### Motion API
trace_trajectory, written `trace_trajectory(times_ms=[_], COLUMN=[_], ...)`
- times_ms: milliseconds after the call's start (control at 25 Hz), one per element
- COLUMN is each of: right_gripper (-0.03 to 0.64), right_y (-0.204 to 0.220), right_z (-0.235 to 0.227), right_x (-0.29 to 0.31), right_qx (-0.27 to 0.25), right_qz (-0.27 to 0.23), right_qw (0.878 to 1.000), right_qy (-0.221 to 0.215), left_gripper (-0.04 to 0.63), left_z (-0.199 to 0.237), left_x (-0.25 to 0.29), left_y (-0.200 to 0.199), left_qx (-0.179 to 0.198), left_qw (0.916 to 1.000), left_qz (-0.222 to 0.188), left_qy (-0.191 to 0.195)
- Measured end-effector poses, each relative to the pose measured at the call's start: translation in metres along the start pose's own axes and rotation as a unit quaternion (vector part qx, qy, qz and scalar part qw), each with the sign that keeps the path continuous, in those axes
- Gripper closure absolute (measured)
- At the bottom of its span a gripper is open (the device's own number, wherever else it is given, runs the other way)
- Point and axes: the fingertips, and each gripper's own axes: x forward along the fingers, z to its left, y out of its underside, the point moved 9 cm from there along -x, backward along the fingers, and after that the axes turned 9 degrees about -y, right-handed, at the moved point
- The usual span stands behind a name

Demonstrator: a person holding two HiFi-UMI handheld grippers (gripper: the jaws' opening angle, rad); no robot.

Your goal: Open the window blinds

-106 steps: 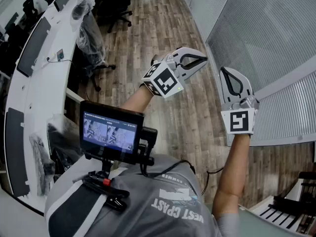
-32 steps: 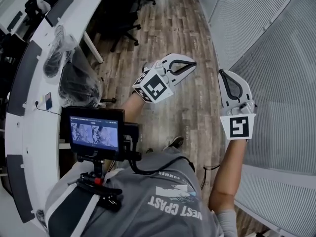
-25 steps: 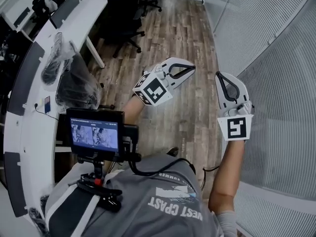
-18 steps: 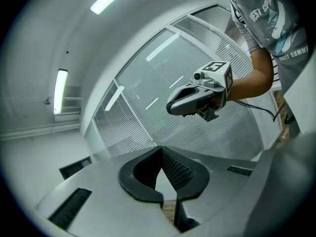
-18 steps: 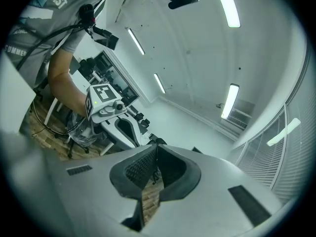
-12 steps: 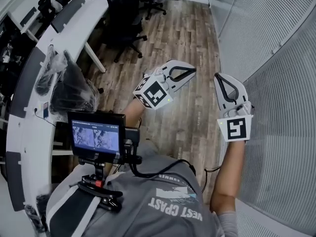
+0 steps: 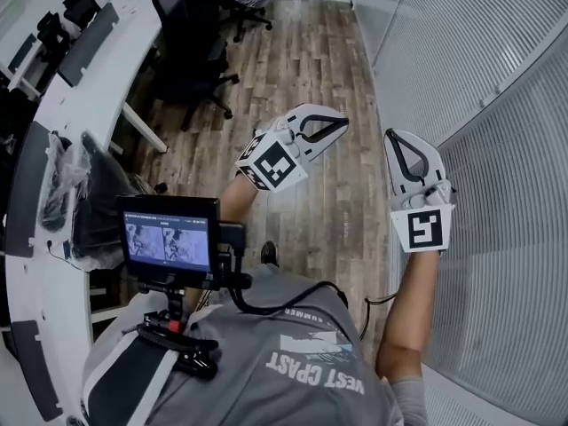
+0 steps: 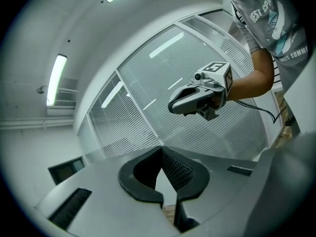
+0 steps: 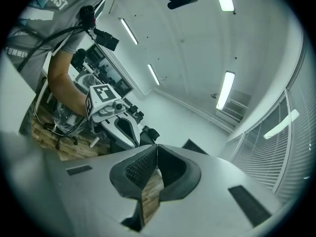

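The window blinds (image 7: 497, 96) run down the right side of the head view as grey panels with their slats closed. Both grippers are held level in the air over the wooden floor (image 7: 293, 60), touching nothing. My left gripper (image 7: 343, 120) is shut and empty, pointing toward the blinds. My right gripper (image 7: 390, 136) is also shut and empty, and hovers close beside the blinds. In the left gripper view the jaws (image 8: 161, 148) meet at the tip, with the blinds (image 8: 148, 88) and the right gripper (image 8: 171, 106) beyond. The right gripper view shows its jaws (image 9: 157, 145) meeting, and blinds (image 9: 269, 157) at the right.
A long curved white desk (image 7: 62, 122) runs along the left. Black office chairs (image 7: 191, 25) stand beside it, and a chair wrapped in plastic (image 7: 84, 193) is nearer. A small monitor (image 7: 169, 236) is mounted on the person's chest. A floor strip lies between desk and blinds.
The person has walked forward along the blinds: desk and chairs have slid nearer in the head view. Both grippers kept the same pose, shut and empty.
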Motion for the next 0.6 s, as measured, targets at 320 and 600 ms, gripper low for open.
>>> trace_trajectory(times_ms=[320,600], right_gripper=[0.614,0.614], right_y=[0.033,0.062], right_z=[-0.059,-0.085], right_x=[0.108,0.155], right_qx=[0.012,0.012], right_qz=[0.038,0.030], right_qw=[0.999,0.999], right_qy=[0.015,0.019], left_gripper=[0.592,0.592], left_z=[0.105,0.133], left_x=[0.046,0.076], left_y=[0.076,0.121], left_qx=[-0.014,-0.024], left_qw=[0.9997,0.9993], left_qz=[-0.016,-0.017], left_qy=[0.011,0.024])
